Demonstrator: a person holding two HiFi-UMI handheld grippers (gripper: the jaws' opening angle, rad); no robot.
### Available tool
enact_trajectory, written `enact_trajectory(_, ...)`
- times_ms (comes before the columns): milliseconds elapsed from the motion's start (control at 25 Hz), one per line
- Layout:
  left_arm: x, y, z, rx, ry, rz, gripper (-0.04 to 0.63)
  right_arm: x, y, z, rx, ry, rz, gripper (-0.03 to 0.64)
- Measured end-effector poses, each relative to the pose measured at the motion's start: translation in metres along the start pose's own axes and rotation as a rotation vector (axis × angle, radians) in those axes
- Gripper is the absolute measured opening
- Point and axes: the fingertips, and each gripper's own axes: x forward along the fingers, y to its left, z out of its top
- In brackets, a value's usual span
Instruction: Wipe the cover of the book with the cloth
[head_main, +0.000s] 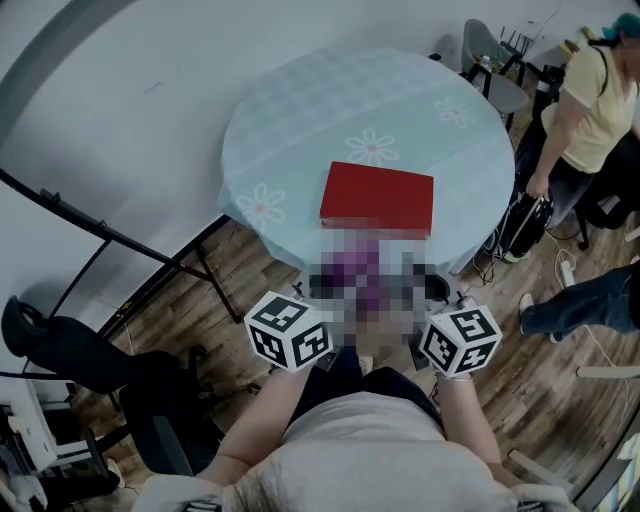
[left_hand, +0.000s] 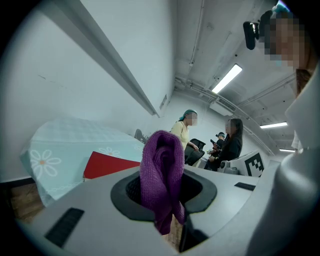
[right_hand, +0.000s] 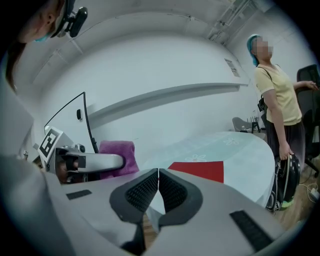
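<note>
Book (head_main: 377, 198): red, closed, lies flat on the round surface (head_main: 300, 110), cover up and bare, so ready for wiping. Cloth (left_hand: 161, 175): purple, hangs short of the book, off the near edge of the surface, clear of the cover. Left gripper (left_hand: 162, 187): held level, short of the book, fingers (left_hand: 202, 192) clamped on a bunched fold of the cloth, a wad standing proud past the tips, likely to give a soft face to press on the cover. Right gripper (right_hand: 158, 186): beside the left, also short of the book, fingers (right_hand: 142, 192) together on nothing; free, probably to steady the book. Wiping not yet begun; next calls for bringing the cloth forward and down onto the cover.
</note>
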Motion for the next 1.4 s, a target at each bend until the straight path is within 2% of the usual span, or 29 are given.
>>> enact_trajectory(880, 0.098, 0.109, 0.057, -0.035, 0.092, -0.016, 0.109, 0.128, -0.071, 0.042, 0.025, 0.065, -0.047, 0.023)
enact_trajectory(1160, 0.118, 0.143, 0.072, -0.034, 0.125, -0.001, 0.109, 0.162, -0.088, 0.048, 0.092, 0.088, -0.050, 0.023)
enact_trajectory(1400, 0.133, 0.168, 0.074, -0.055, 0.155, 0.004, 0.109, 0.184, -0.097, 0.050, 0.097, 0.112, -0.058, 0.023)
